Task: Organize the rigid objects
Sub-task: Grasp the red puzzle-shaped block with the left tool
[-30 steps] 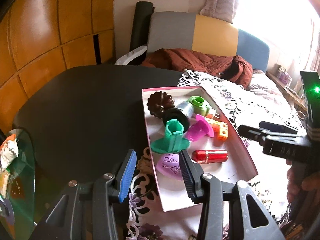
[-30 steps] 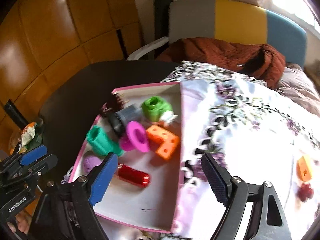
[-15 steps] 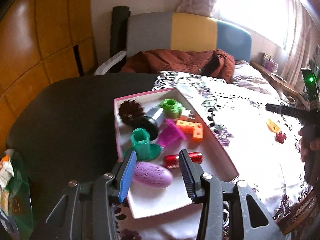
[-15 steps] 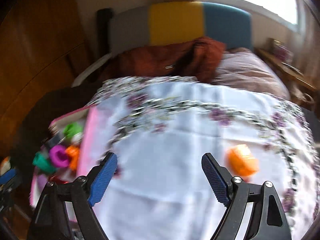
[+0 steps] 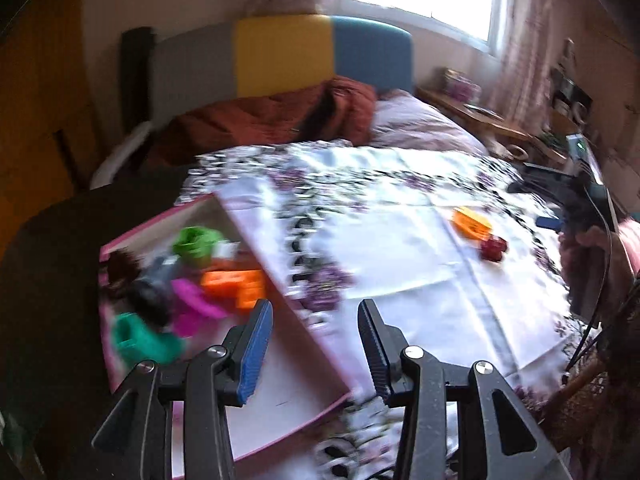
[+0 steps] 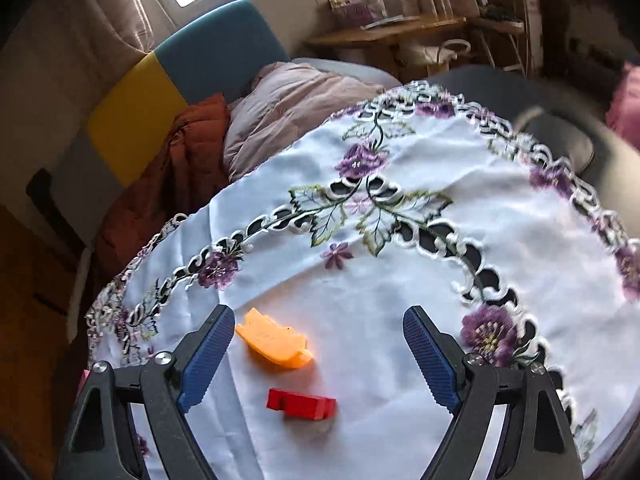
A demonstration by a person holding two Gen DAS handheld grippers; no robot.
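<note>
A pink-rimmed box (image 5: 152,222) on the left of the table holds several toys, among them a green piece (image 5: 196,240), an orange block (image 5: 236,286), a magenta piece (image 5: 192,304) and a teal piece (image 5: 140,338); all are blurred. My left gripper (image 5: 314,344) hangs over the box's right wall, open with nothing between its fingers. On the flowered tablecloth (image 6: 400,280) lie an orange piece (image 6: 274,340) (image 5: 472,222) and a red piece (image 6: 302,402) (image 5: 494,248). Above both hovers my right gripper (image 6: 320,360) (image 5: 560,200), wide open and touching neither; the orange piece lies close to its left finger.
Behind the table stands a sofa (image 5: 280,52) with a grey, yellow and blue back, a rust blanket (image 5: 280,116) and a pink quilt (image 6: 300,96) on it. A grey cushion (image 6: 560,140) lies at the table's far right. A wooden desk (image 6: 384,32) stands by the window.
Both grippers swung right. The left left the purple piece in the box and now sits over the box's right wall. The right went from the box to the orange and red pieces, rolling.
</note>
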